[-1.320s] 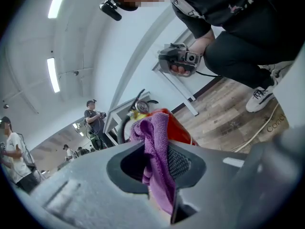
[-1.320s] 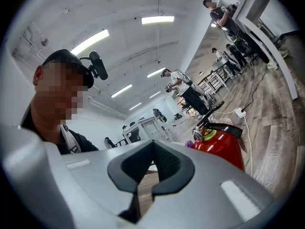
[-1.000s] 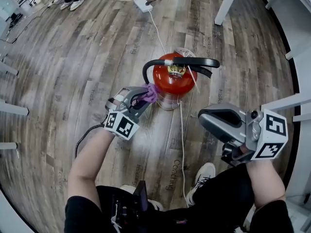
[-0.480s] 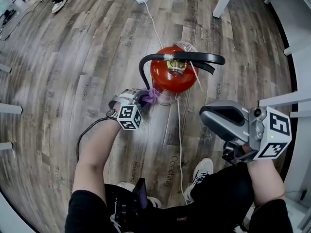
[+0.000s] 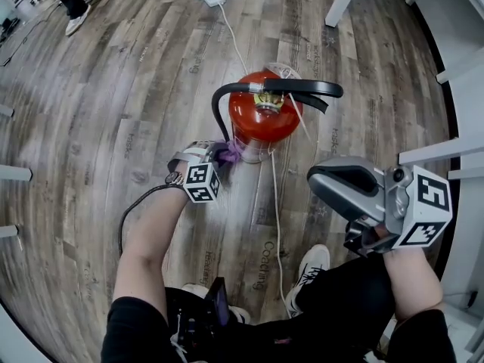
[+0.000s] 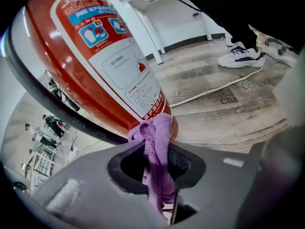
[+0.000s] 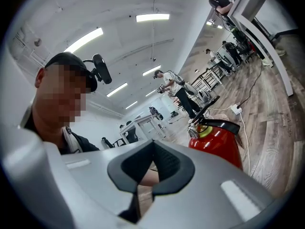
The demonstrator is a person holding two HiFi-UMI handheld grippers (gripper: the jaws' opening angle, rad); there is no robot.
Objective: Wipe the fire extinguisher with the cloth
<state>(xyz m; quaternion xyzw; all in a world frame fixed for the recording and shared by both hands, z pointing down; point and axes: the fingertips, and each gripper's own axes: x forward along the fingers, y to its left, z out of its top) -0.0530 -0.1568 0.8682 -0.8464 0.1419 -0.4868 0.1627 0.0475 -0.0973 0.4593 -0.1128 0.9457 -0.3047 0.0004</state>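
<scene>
Left gripper view: left gripper [image 6: 159, 157] pinches the cloth [image 6: 153, 130] low against the extinguisher [image 6: 90, 51] on the floor [image 5: 113, 89]; a hard shove could topple it, with the right gripper [image 7: 151, 168] clenched empty.

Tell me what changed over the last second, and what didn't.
The left gripper, clamped on the purple cloth, slid down the side of the red fire extinguisher towards its base and tipped more steeply downward. Nothing was grabbed or released. The right gripper stayed shut and empty; the extinguisher stayed upright.
</scene>
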